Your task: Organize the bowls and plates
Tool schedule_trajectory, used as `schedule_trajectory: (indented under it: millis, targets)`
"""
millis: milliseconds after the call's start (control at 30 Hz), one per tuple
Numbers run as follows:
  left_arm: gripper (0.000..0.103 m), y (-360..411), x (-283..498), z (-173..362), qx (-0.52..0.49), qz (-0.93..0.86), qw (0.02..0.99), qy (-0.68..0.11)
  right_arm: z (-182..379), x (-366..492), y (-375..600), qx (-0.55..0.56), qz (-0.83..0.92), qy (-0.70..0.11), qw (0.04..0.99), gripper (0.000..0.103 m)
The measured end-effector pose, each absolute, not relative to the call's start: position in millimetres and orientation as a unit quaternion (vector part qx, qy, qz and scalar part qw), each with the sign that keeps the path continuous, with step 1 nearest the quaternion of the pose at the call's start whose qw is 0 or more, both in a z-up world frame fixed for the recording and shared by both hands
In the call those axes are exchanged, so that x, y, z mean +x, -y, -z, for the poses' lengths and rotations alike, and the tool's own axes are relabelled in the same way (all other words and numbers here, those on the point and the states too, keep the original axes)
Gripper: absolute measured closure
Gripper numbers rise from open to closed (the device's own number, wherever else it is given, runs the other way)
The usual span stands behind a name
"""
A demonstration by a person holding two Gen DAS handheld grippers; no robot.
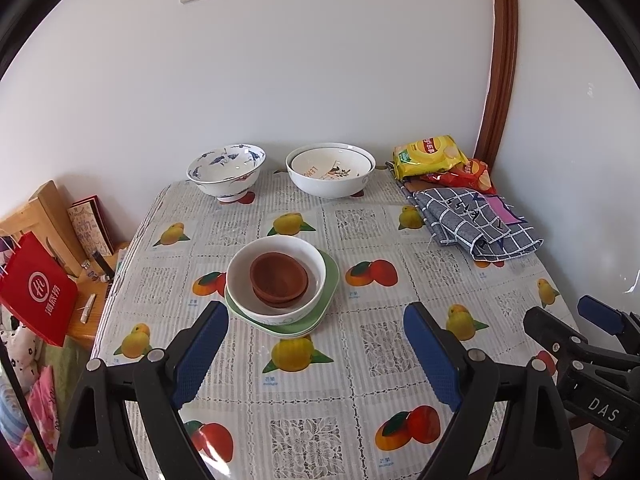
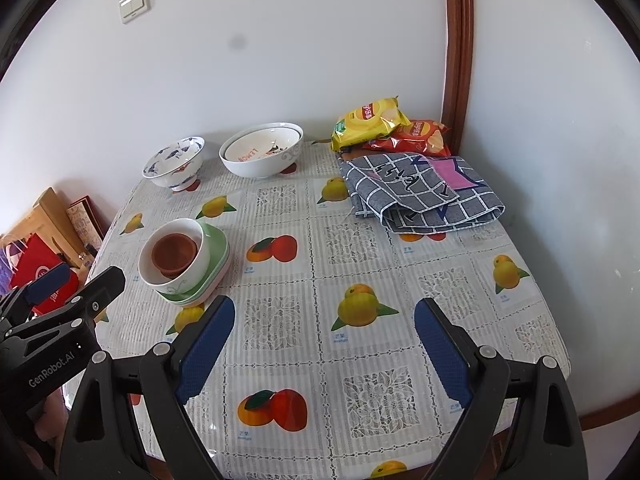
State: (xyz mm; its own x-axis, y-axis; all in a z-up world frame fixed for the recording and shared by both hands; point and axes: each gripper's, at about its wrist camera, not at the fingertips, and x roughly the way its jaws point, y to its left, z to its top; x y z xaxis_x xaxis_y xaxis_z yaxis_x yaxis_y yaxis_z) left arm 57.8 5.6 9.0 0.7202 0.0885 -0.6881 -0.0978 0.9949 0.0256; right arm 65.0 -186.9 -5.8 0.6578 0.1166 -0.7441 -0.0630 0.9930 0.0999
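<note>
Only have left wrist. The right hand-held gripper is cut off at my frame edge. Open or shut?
Observer: Open. The right hand-held gripper has its fingers wide apart with nothing between them.
Operator: What is it pointed at?
Observer: Bare tablecloth. The bowl stack sits well off to its left, not between the fingers.

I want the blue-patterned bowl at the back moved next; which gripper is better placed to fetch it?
Probably the left gripper. The blue-patterned bowl stands back-left, nearly ahead of it; the right gripper would reach across the stacked dishes. Both jaws are open.
</note>
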Motion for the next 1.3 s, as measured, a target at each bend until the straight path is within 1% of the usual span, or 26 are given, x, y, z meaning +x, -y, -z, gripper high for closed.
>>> schedule_trajectory:
  millis: [1300]
  targets:
    - [0.014, -4.1, 59.7, -11.5, -0.010, -0.048, 0.927, -0.372, -2.5, 62.6, 185.1, 0.032, -0.044, -0.402, 0.914, 0.012]
